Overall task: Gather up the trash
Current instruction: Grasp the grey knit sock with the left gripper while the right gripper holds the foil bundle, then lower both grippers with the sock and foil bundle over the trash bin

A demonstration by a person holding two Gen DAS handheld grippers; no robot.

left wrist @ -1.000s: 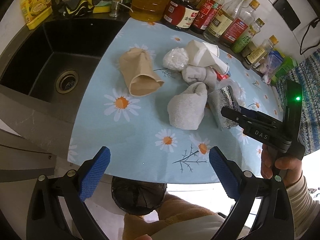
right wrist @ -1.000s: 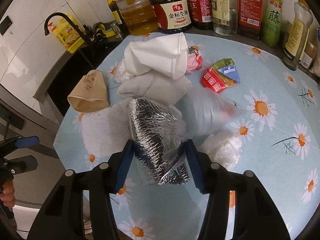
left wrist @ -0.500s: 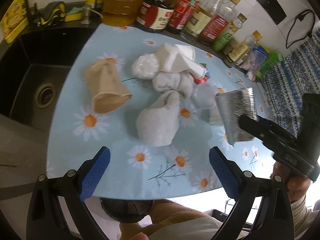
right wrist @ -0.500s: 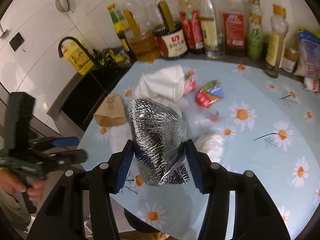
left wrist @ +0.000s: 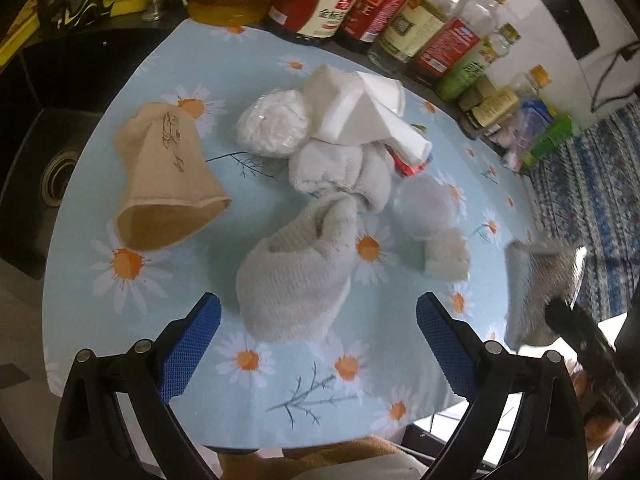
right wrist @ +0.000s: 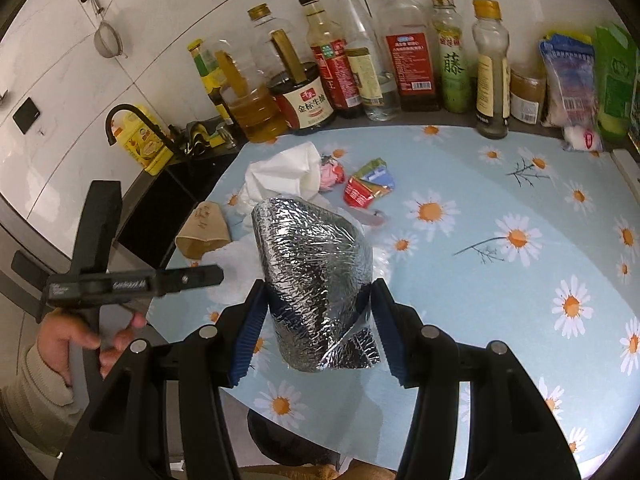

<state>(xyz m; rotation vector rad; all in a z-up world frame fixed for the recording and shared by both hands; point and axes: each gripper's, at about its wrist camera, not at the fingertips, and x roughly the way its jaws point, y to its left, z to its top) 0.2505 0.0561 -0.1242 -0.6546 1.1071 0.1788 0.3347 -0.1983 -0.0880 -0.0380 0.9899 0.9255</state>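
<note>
1. The right gripper (right wrist: 318, 316) has its jaws clamped on a crumpled silver foil bag (right wrist: 316, 280), held up clear of the tabletop (right wrist: 480, 280), so one piece of trash is in hand!
2. In the left wrist view that same foil bag shows blurred at about 3 o'clock, off the tabletop's edge. I judge it is heading for a bin (a dark round shape shows below the near edge in the right wrist view, though whether it is a bin I cannot tell).
3. The left gripper (left wrist: 318, 344) hangs over the pile with its jaws apart; they have just been closing a touch, with nothing clamped between them.
4. Right ahead of it, at 12 o'clock, lies a grey sock (left wrist: 296, 276), its partner knotted up just beyond.
5. What is left? Plenty:
   - a squashed tan paper cup (left wrist: 168, 176) at 10 o'clock
   - a white plastic wad (left wrist: 272, 122)
   - folded white tissue (left wrist: 360, 108) at 12 o'clock
   - a clear lid (left wrist: 424, 208) at 1 o'clock with a small white wad (left wrist: 446, 254) beside it
   - a red snack wrapper (right wrist: 368, 186) farther back
6. My read: early days, with one item lifted and most of the heap waiting.
</note>
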